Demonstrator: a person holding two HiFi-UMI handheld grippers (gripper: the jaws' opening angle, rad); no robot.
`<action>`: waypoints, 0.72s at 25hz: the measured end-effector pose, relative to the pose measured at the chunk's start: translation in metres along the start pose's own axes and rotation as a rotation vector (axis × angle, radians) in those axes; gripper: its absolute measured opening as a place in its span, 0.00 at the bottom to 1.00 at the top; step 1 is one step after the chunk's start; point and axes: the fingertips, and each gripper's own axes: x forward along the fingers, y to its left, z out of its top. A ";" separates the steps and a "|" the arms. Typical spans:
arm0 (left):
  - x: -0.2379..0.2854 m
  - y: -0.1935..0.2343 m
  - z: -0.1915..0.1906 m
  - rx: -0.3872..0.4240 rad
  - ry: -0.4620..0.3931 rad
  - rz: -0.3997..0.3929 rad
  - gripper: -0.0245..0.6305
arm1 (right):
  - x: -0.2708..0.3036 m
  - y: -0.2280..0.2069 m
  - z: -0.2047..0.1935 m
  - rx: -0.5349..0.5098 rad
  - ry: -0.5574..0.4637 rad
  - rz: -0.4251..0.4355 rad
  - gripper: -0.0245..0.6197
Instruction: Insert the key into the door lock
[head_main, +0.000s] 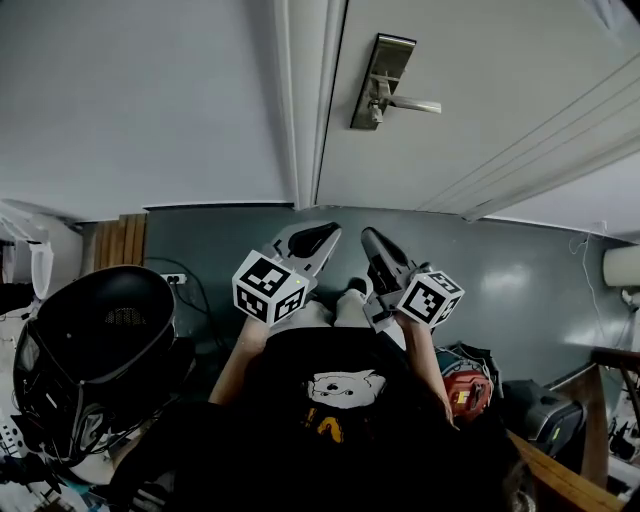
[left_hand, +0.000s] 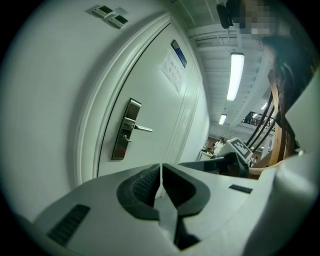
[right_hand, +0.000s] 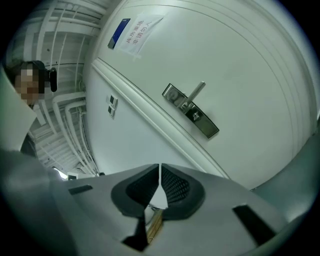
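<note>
Right gripper (right_hand: 159, 172), key (right_hand: 154, 226) half-hidden between jaws

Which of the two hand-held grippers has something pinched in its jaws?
The right hand-held gripper: a brass-coloured piece, apparently the key, shows just behind its closed jaws. The left hand-held gripper is shut on nothing.

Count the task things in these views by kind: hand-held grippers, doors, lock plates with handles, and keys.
Hand-held grippers: 2, the left hand-held gripper and the right hand-held gripper
door: 1
lock plate with lever handle: 1
key: 1, a brass piece low between the right jaws, apparently the key
Total: 5
</note>
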 end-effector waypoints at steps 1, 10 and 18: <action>0.000 -0.004 -0.001 0.000 0.001 -0.002 0.07 | -0.005 0.000 -0.001 -0.005 0.000 -0.006 0.06; 0.002 -0.042 -0.012 0.017 0.016 0.018 0.07 | -0.050 -0.009 -0.011 -0.013 0.003 -0.024 0.06; 0.009 -0.095 -0.029 0.029 0.037 0.037 0.07 | -0.107 -0.016 -0.016 -0.009 0.003 -0.011 0.05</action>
